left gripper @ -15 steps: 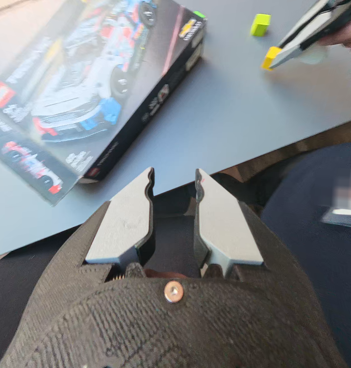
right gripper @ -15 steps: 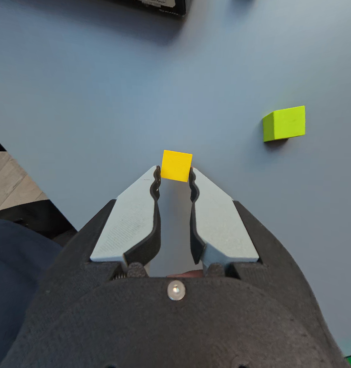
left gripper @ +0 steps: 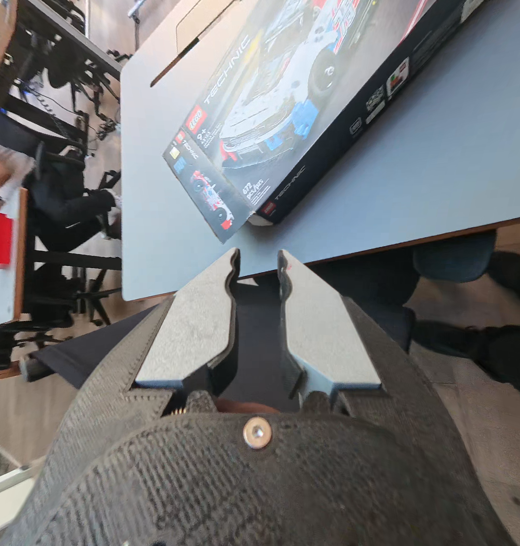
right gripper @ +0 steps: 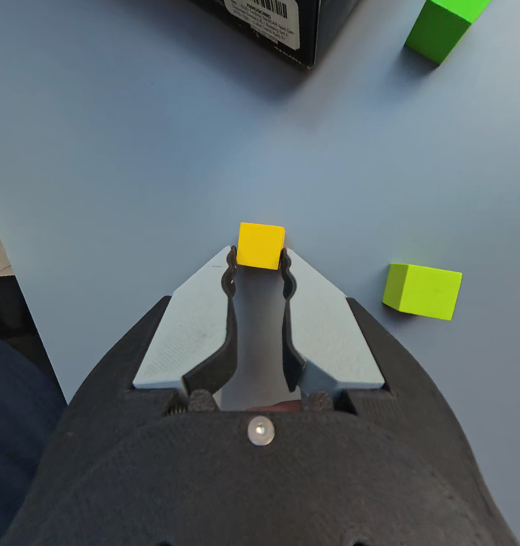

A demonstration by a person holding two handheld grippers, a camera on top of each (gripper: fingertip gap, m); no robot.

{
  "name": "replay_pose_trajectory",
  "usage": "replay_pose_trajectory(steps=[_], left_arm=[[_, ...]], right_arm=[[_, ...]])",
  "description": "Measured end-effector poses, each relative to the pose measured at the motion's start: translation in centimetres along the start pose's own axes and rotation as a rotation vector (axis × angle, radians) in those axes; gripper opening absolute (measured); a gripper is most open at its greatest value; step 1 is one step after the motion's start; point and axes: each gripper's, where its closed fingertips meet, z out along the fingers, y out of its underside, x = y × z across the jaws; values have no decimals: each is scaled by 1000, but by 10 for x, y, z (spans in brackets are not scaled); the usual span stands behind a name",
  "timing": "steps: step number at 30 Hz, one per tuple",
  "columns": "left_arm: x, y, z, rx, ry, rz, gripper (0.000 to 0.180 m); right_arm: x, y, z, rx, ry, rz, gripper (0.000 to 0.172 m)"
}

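Yellow cube (right gripper: 260, 246), small and plain-faced, sits at the very tips of the right hand-held gripper (right gripper: 259, 257), dead ahead at twelve o'clock along the line of its fingers. Both dark pads (right gripper: 231, 260) press against opposite side faces of the cube, so the jaws are closed on it across its width, well short of fully shut. The cube shows no long axis; its faces look equal. From this view it cannot be settled whether the cube rests on the grey-blue tabletop (right gripper: 134, 153) or is held just clear of it.

A lime-green block (right gripper: 422, 291) lies on the tabletop at about three o'clock from the fingertips, near but apart from the right finger. A darker green block (right gripper: 442, 29) stands farther off at about one o'clock, cut by the frame edge. At twelve o'clock, well apart, is the corner of a black box (right gripper: 282, 35) bearing a white barcode sticker with small print.

The left hand-held gripper (left gripper: 258, 260) is held off the near edge of the tabletop (left gripper: 430, 189), over a dark-clothed lap; its jaws stand partly open with nothing between the pads (left gripper: 233, 266). The nearest thing to it is the large flat toy box (left gripper: 297, 103) at twelve to one o'clock, whose lid carries a picture of a white and blue racing car, a red logo patch and lines of printed lettering. Its near corner flap gapes slightly. The cubes do not appear in this view, so the right hand-held gripper is plainly the nearer to them. Office chairs (left gripper: 61, 192) stand beyond the tabletop at nine o'clock.
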Motion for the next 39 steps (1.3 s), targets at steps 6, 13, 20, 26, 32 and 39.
replay_pose_trajectory(steps=[6,13,20,26,32,39], left_arm=[[-24,29,9,-78,-128,-58,2],[-40,36,4,-51,-101,-257,2],[-43,42,7,-68,-117,-270,0],[-58,42,1,-36,-187,-314,0],[-60,40,-1,-36,-224,-278,0],[-70,41,-6,-22,-274,-311,0]], right_arm=[[5,-6,-8,45,-42,-61,26],[91,-17,-54,173,83,82,26],[200,-25,-72,115,205,149,26],[243,-44,-62,-28,233,-39,26],[253,-48,-51,-151,181,-180,26],[259,-36,-33,-261,163,-244,33]])
